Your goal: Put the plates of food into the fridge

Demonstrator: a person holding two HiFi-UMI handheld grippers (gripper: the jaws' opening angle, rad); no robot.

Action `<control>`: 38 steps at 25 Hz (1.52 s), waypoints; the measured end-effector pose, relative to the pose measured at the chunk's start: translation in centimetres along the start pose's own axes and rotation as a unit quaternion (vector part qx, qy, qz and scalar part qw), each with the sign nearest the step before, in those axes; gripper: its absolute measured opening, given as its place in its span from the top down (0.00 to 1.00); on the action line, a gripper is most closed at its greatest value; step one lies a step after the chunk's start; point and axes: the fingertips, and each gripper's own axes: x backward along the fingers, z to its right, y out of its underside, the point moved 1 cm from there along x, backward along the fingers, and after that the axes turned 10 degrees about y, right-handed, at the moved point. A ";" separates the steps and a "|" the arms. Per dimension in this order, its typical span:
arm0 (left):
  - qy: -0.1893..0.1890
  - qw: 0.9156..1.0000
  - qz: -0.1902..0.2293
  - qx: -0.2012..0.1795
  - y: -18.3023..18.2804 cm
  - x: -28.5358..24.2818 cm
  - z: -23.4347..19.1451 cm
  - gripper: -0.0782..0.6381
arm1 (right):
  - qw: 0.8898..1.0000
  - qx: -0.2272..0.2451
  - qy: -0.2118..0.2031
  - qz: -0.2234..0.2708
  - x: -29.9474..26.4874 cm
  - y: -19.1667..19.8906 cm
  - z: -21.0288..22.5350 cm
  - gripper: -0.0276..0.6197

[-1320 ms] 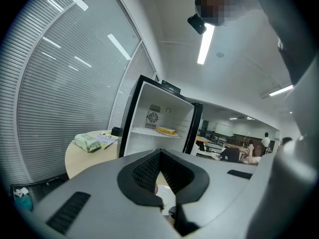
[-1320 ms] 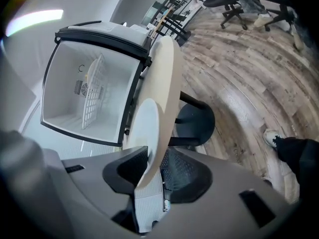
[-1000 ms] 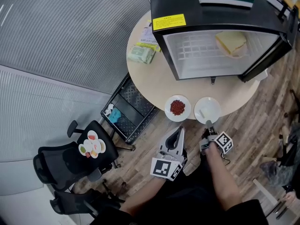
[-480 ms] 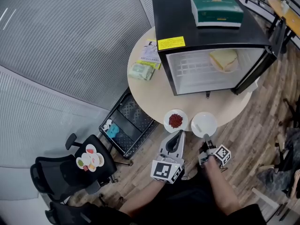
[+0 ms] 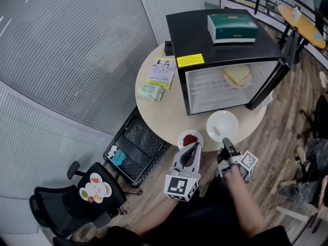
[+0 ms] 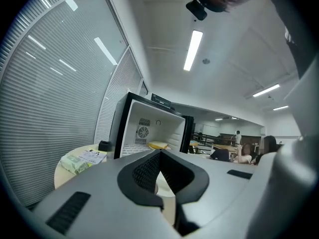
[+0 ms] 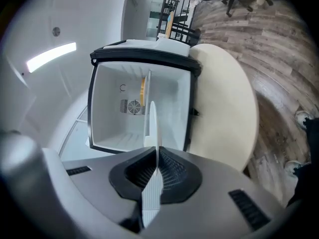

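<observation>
Black fridge [image 5: 205,35] sits on the round tabletop [image 5: 164,106], door swung wide so you get a straight run at the shelf. A sandwich [image 5: 237,76] already lies inside. The white plate [image 5: 222,124] hangs just in front of the opening. Your right tongs [image 5: 226,142] have just been closing and now pinch its near rim, a grip that holds the plate flat and leaves the tongs clear of the shelf. The plate of red food [image 5: 182,136] is on the tabletop edge beside it. Left tongs [image 5: 194,146] are pressed together and empty, just short of that plate, probably next in line.
</observation>
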 end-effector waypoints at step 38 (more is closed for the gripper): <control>-0.072 0.997 0.014 0.004 -2.8 -12.5 -7.7 0.88 | 0.993 -0.029 -0.025 -0.108 -19.7 -5.1 -12.0 0.93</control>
